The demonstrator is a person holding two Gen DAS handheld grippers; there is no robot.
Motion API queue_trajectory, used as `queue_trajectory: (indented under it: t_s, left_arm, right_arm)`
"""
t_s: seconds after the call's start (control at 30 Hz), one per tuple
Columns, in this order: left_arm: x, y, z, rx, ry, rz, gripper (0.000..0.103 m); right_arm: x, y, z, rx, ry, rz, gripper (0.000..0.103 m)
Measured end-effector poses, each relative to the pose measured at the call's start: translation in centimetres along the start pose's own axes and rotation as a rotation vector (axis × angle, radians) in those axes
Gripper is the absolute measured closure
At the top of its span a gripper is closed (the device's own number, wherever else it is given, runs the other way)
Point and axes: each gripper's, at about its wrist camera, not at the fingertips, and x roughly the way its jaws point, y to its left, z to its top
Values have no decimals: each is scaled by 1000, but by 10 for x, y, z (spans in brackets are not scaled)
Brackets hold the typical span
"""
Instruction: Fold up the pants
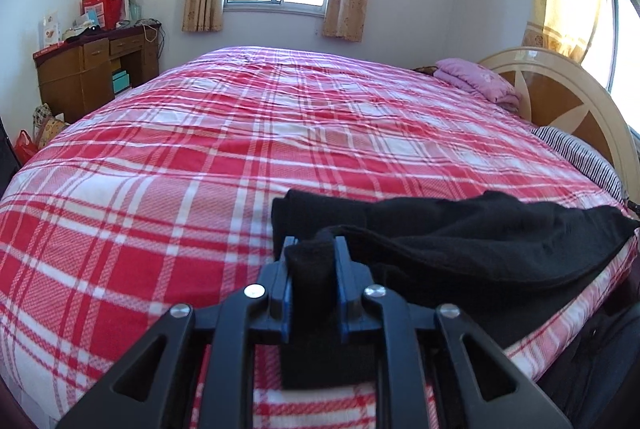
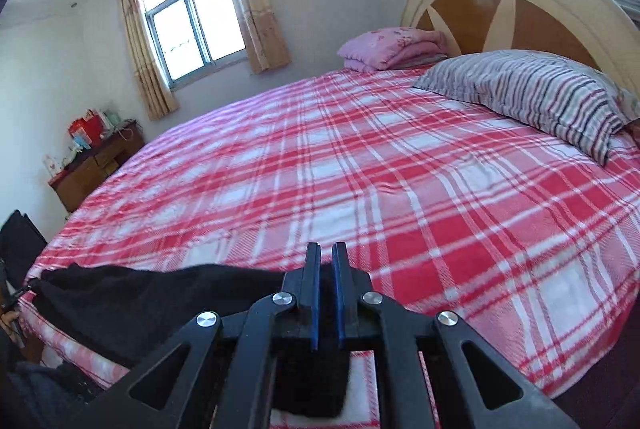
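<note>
From the left wrist camera, the left tool (image 1: 316,249) has its blue-padded jaws set narrow, with a thick bunch of the black fleece pants (image 1: 460,233) standing up between them. The pads press the cloth on both sides, so I take it as gripped. The rest of the garment runs off to the right in a long slack swag, lying along the near edge of the bed, on its red-and-white plaid bedspread (image 1: 200,157). The wide middle of the bed is bare ahead. A folded pink quilt (image 1: 476,79) sits at the far corner by the headboard, well apart.

From the right wrist camera, the right tool (image 2: 326,261) has its jaws nearly together, pinching a thinner edge of the same black pants (image 2: 132,293), which trail away to the left along that near edge. A striped grey pillow (image 2: 532,93) lies by the headboard, clear of the work.

To do this step well, I would say both hands should keep the cloth taut between them, carry it forward onto the open plaid, and lay it down level so no creases set. The slack middle may drag or fold under itself. Neither grip should loosen until the cloth lies flat.
</note>
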Motion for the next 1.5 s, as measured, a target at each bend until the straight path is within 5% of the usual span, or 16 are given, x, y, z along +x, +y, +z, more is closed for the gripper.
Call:
queue_trajectory:
  t_s: [0.13, 0.3, 0.47, 0.57, 0.63, 0.7, 0.87, 1.1, 1.23, 1.3, 1.37, 1.5]
  left_arm:
    - [-14, 7, -5, 20, -19, 32, 59]
    - [-31, 15, -12, 76, -21, 71, 49]
    - [-45, 23, -21, 133, -18, 163, 47]
    - [-48, 36, -25, 126, -2, 228, 47]
    - [-53, 45, -24, 51, -18, 193, 47]
    - [-56, 43, -21, 17, -52, 155, 47]
    - [-46, 25, -4, -61, -53, 20, 47]
    - [-36, -3, -9, 8, 0, 37, 47]
    - [-29, -2, -12, 7, 6, 45, 47]
    - [-24, 0, -14, -13, 18, 45, 47]
    - [-18, 2, -17, -24, 35, 59, 44]
    - [-16, 4, -22, -43, 35, 50, 43]
  right_arm:
    - [-14, -2, -3, 16, -35, 20, 97]
    - [-28, 30, 5, -32, -77, 31, 96]
    - [-18, 108, 8, -216, -44, 133, 95]
    - [-4, 167, -2, -357, 3, 213, 80]
    - [7, 205, -11, -424, 40, 280, 51]
    - [19, 246, -22, -490, 83, 366, 44]
    - [54, 352, -56, -690, 160, 506, 44]
    - [99, 456, -117, -874, 318, 593, 44]
    - [114, 477, -147, -927, 396, 597, 44]
    - [119, 483, -157, -946, 414, 584, 48]
    - [126, 482, -159, -954, 433, 539, 78]
    - [124, 476, -151, -892, 452, 571, 98]
